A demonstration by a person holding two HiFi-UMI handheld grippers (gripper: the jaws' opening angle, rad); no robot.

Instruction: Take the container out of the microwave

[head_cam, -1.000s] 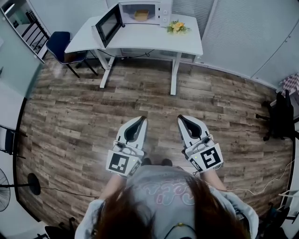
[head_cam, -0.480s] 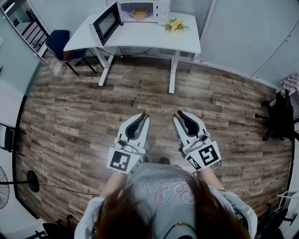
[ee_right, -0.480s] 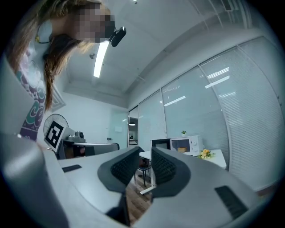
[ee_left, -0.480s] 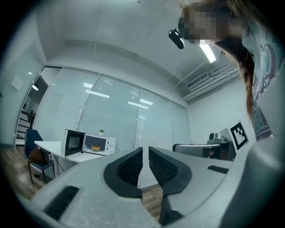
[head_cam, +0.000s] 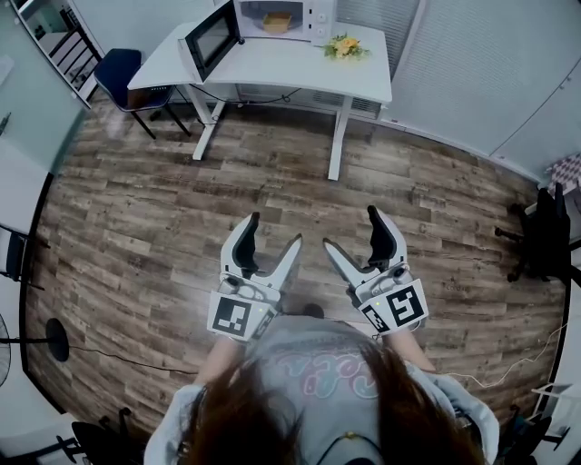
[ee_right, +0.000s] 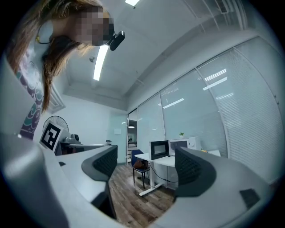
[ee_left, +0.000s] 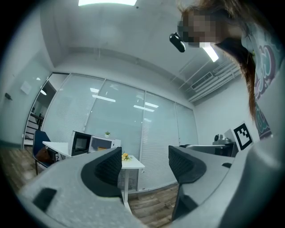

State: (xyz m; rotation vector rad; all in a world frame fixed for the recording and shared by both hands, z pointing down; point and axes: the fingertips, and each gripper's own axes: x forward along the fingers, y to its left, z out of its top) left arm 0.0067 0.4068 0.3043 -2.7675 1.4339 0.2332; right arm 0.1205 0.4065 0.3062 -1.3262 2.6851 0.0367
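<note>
- From above, a person stands on a wood floor (head_cam: 154, 227) with a gripper in each hand. Both grippers are held in front of the body and aimed towards a white counter (head_cam: 281, 77) at the far side of the room.
- The left gripper (head_cam: 275, 232) has its jaws spread wide, having just been opening. Nothing sits between them; its own view shows only the distant room through the gap.
- The right gripper (head_cam: 352, 229) is the same: its jaws have just been opening and stand wide apart, with nothing between them.
- The two grippers sit side by side, near each other but not touching. Each has a cube with square markers at the end nearest the person.
- A white microwave (head_cam: 277, 18) stands at the back of the counter. Its dark door (head_cam: 213, 41) is swung open to the left.
- The container (head_cam: 276, 20) is inside the microwave, a yellowish shape in the open cavity (too small at this range to make out more).
- A bunch of yellow flowers (head_cam: 345, 47) lies on the counter just right of the microwave.
- A blue chair (head_cam: 125, 74) stands at the counter's left end.
- Both grippers are well apart from the counter, with a stretch of floor between.
</note>
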